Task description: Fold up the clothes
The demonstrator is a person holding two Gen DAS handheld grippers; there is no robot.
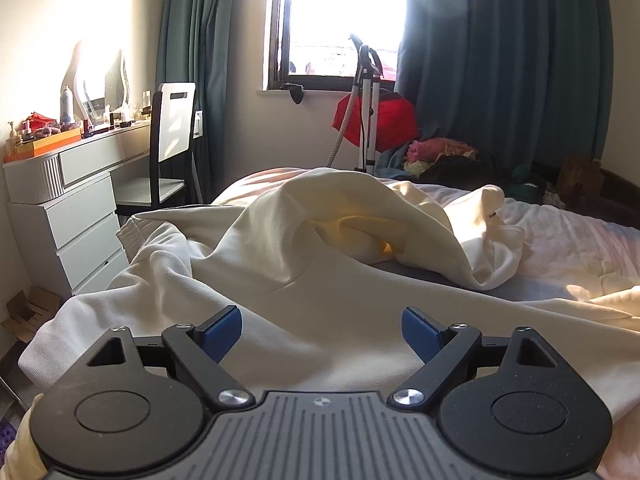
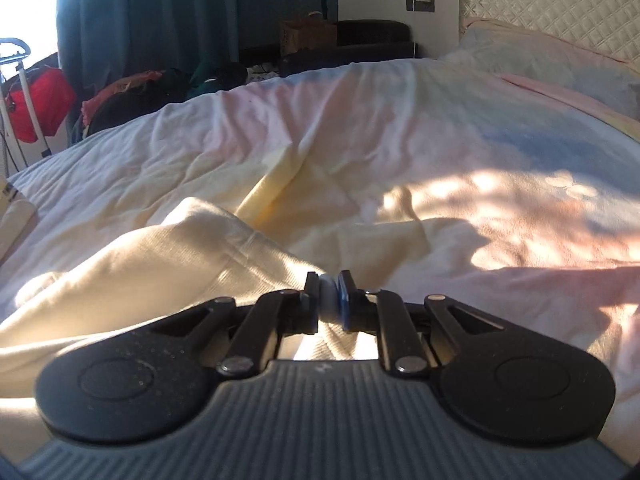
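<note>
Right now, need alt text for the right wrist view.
The right claw is shut on a fold of a cream garment lying on a bed with a pale pastel cover. Sunlight patches fall across the cover; teal curtains and a quilted headboard stand behind.

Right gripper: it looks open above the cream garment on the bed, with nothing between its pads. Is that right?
Not quite. In the right wrist view the right gripper is shut, with a fold of the cream garment pinched between its pads. The garment does lie on the bed.
</note>
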